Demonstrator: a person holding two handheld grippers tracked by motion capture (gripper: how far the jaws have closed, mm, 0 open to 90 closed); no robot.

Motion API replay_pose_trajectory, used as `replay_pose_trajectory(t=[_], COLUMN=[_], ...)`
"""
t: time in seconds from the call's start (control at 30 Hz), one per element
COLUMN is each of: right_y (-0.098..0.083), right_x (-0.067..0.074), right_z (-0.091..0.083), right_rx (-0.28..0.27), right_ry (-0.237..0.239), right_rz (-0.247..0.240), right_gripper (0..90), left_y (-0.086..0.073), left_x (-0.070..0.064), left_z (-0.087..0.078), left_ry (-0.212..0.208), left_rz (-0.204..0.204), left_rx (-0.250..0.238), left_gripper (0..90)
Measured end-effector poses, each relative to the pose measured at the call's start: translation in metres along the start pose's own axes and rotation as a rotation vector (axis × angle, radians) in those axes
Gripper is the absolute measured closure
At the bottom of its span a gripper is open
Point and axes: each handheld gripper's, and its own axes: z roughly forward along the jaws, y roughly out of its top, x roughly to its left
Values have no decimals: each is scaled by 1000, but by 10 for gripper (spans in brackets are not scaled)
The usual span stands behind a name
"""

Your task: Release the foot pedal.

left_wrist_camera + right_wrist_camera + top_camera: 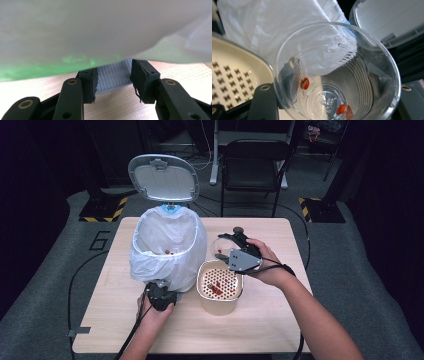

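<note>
Clear plastic cup, gripped by the half-closed right gripper between lined white bin and cream strainer, retains red bits; left gripper clamps the bin's grey base, steadying it.

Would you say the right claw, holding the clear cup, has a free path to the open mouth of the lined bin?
Probably yes. The right claw grips the clear cup right beside the lined bin; its lid stands open and nothing lies between. The cup must rise above the rim.
</note>
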Motion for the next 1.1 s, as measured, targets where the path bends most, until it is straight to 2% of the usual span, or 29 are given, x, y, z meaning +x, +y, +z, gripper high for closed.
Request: replay_pose_trajectory(t=[0.07, 0.1, 0.13, 0.17, 0.2, 0.23, 0.27, 0.43, 0.5, 0.6, 0.67, 0.7, 0.73, 0.97, 1.1], right_y=[-4, -6, -7, -10, -12, -15, -16, -26, -28, -31, -32, -32, -32, -32, -27], right_x=[-3, -4, -6, -7, -8, -9, -10, -15, -17, -19, -21, -22, -23, -27, -34], right_z=[0, 0, 0, 0, 0, 1, 0, 1, 2, 1, 2, 2, 2, 3, -1], right_rx=[-16, -25, -38, -49, -55, -62, -63, -97, -116, -135, -147, -151, -155, -137, -143], right_ry=[10, 16, 14, 19, 18, 23, 34, 89, 114, 125, 147, 150, 161, 202, 202], right_rz=[60, 115, 128, 184, 207, 262, 292, 506, 607, 701, 784, 795, 827, 905, 910], right_gripper=[364, 364, 365, 365, 364, 365, 366, 374, 375, 376, 376, 377, 377, 379, 379], left_y=[0, 0, 0, 0, 0, 0, 0, 0, 0, 0, 0, 0, 0, 0, 0], left_x=[0, 0, 0, 0, 0, 0, 0, 0, 0, 0, 0, 0, 0, 0, 0], left_z=[0, 0, 0, 0, 0, 0, 0, 0, 0, 0, 0, 0, 0, 0, 0], left_ry=[0, 0, 0, 0, 0, 0, -1, 0, -1, 0, 0, 0, 0, 1, 0], left_rz=[-1, 0, -1, -1, -2, -2, -3, -2, -3, -1, -2, -1, 0, -1, 1], left_rx=[-1, 0, 0, 0, 0, -1, 0, -1, -1, -1, -1, -1, -1, -1, 0], left_gripper=[567, 567, 567, 567, 567, 567, 567, 567, 567, 567, 567, 567, 567, 567, 567])
